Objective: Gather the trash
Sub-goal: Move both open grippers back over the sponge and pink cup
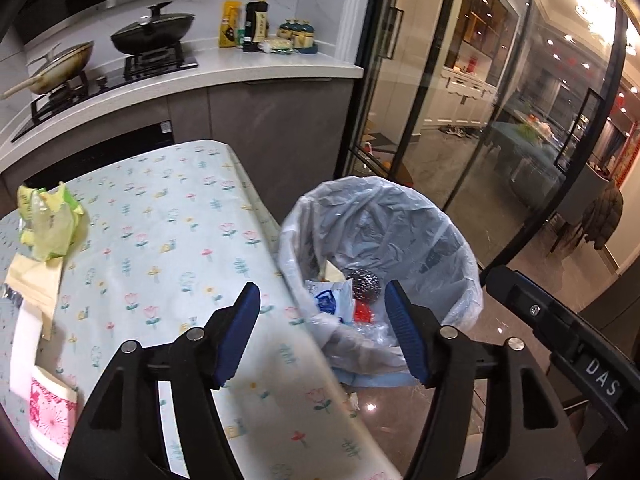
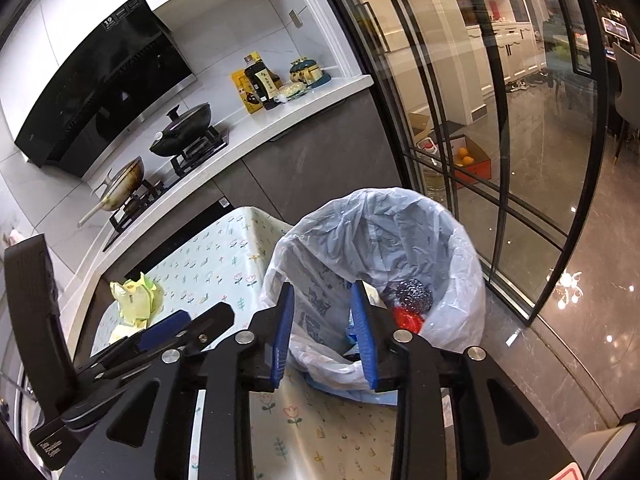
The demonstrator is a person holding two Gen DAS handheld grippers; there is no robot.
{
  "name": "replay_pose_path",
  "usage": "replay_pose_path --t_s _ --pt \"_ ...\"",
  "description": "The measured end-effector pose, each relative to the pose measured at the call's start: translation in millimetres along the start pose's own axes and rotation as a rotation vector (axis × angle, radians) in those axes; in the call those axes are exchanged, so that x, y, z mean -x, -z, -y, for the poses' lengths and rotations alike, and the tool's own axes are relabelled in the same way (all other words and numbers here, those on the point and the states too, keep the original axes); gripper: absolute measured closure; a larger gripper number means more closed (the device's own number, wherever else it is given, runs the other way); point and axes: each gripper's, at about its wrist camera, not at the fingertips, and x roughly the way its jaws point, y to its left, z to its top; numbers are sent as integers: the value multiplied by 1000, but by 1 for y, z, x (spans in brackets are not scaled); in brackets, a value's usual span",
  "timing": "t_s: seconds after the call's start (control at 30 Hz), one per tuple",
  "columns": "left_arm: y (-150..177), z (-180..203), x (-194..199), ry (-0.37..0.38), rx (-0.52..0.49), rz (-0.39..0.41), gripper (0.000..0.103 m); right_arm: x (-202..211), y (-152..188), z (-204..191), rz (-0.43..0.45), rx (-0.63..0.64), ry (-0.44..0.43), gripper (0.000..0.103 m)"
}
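A bin lined with a clear plastic bag (image 1: 400, 216) (image 2: 452, 240) stands on the floor at the table's right edge. Inside lie a steel scourer (image 1: 364, 280) (image 2: 414, 296), a red item (image 1: 364, 314) (image 2: 408, 322) and a blue-white wrapper (image 1: 326, 300). My left gripper (image 1: 322, 332) is open and empty over the table edge and bin rim. My right gripper (image 2: 322, 332) is open and empty above the bin's near rim. A crumpled yellow-green wrapper (image 1: 50, 220) (image 2: 136, 300) lies on the floral tablecloth (image 1: 168, 240) (image 2: 224, 264) at the left, with pale paper (image 1: 34, 284) beside it.
A pink-patterned packet (image 1: 52, 412) lies at the table's near left. Behind is a counter with a hob, a wok (image 1: 60, 66) and a lidded pan (image 1: 152, 32), and bottles (image 1: 256, 20). Glass sliding doors (image 1: 480, 120) stand to the right of the bin.
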Motion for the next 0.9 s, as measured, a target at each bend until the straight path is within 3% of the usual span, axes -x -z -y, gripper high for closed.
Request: replay_pose_path --t_s 0.6,0.73,0.9 --pt "20 -88 55 -134 101 50 32 -20 29 -96 -58 114 -73 53" --pt "29 -114 68 -168 151 61 21 -23 38 -116 -73 121 -96 49" --pt "43 -148 83 -206 196 65 16 -30 52 -146 -101 157 -116 47"
